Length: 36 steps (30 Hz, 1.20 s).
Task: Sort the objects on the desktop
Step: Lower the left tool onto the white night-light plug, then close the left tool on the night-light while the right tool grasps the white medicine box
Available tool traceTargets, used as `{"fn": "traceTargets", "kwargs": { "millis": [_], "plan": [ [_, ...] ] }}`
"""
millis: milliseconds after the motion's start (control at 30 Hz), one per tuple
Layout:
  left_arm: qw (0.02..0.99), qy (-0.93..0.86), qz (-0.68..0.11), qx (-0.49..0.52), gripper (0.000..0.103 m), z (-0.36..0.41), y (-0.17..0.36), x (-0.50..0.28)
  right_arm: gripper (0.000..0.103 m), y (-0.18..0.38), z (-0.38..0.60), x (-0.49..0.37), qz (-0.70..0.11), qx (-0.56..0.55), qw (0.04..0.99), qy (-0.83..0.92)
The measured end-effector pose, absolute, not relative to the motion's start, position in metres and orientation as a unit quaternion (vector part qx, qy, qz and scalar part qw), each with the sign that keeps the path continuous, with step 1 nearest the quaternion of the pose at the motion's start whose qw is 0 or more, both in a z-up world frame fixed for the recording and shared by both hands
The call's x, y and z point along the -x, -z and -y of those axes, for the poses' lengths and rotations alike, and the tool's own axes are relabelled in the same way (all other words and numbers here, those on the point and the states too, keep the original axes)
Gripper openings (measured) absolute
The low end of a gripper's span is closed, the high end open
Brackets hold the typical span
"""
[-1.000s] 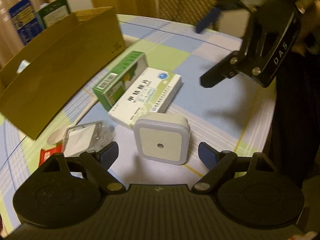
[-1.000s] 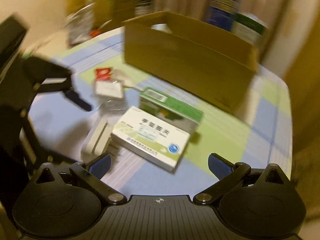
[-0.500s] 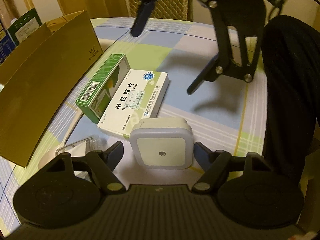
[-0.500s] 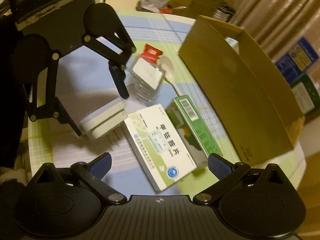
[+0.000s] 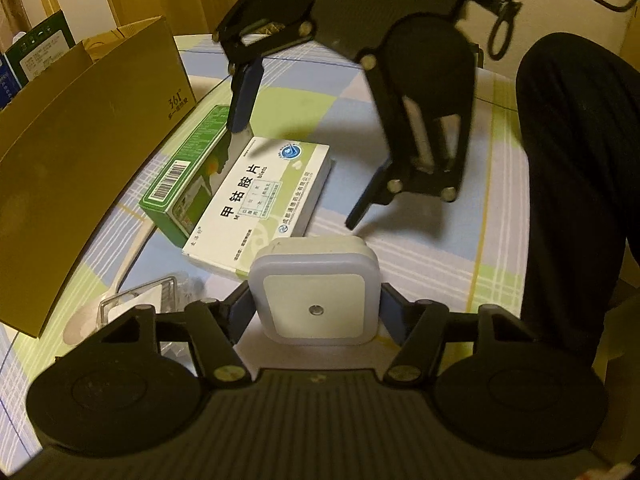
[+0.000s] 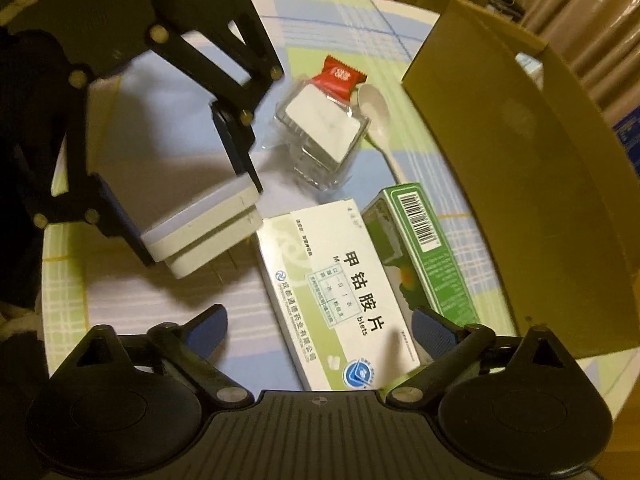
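Note:
A white square night light (image 5: 316, 292) lies on the checked tablecloth, and my left gripper (image 5: 316, 309) is closing on it, its blue pads touching both sides. The right wrist view shows the same grip on the night light (image 6: 200, 224) by the left gripper (image 6: 184, 196). A white medicine box (image 6: 340, 292) lies against a green box (image 6: 420, 248). My right gripper (image 6: 320, 330) hangs over the white box (image 5: 264, 204) with its jaws wide and closing a little. The box lies between the pads, which stay clear of it. The right gripper (image 5: 302, 156) straddles it from above.
A tall open cardboard box (image 5: 72, 152) stands along the left, next to the green box (image 5: 188, 176). A clear plastic case (image 6: 320, 128), a red sachet (image 6: 340, 76) and a white spoon (image 6: 374, 108) lie beyond the night light. A person's dark-clothed leg (image 5: 580, 200) is by the table's right edge.
The left jaws have narrowed onto the night light. The right gripper has rolled and come down from the far side to straddle the white medicine box.

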<state>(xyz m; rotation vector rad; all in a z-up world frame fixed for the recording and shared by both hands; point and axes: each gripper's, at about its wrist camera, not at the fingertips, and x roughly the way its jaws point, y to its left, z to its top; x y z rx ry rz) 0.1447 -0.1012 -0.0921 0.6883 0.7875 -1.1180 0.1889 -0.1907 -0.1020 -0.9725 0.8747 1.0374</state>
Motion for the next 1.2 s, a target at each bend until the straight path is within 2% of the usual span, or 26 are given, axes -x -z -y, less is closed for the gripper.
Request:
{"fn": "traceTargets", "kwargs": {
  "millis": [367,433,533,900,1000,1067,1200],
  "plan": [
    [0.745,0.465,-0.37,-0.305,0.061,0.073,0.091,-0.15,0.091,0.122,0.17,-0.229,-0.43,0.394,0.663,-0.469],
    [0.748,0.463,-0.369,-0.299,0.061,0.072,0.091,-0.149,0.084,0.121,0.169,-0.233,-0.449,0.377,0.662,-0.467],
    [0.753,0.46,-0.371,-0.287,0.061,0.069,0.091,-0.149,0.079,0.117,0.172,-0.233,-0.47,0.349,0.677,-0.446],
    [0.773,0.444,-0.382,-0.245,0.061,0.07,0.09,-0.145,0.073,0.107,0.211,-0.224,-0.57,0.102,0.775,-0.252],
    [0.775,0.441,-0.38,-0.245,0.062,0.071,0.089,-0.142,0.073,0.108,0.22,-0.207,-0.571,0.056,0.793,-0.205],
    [0.777,0.44,-0.379,-0.241,0.068,0.071,0.088,-0.141,0.073,0.105,0.223,-0.19,-0.561,0.051,0.805,-0.187],
    [0.781,0.434,-0.382,-0.235,0.068,0.074,0.089,-0.139,0.073,0.102,0.227,-0.167,-0.545,0.032,0.821,-0.17]
  ]
}}
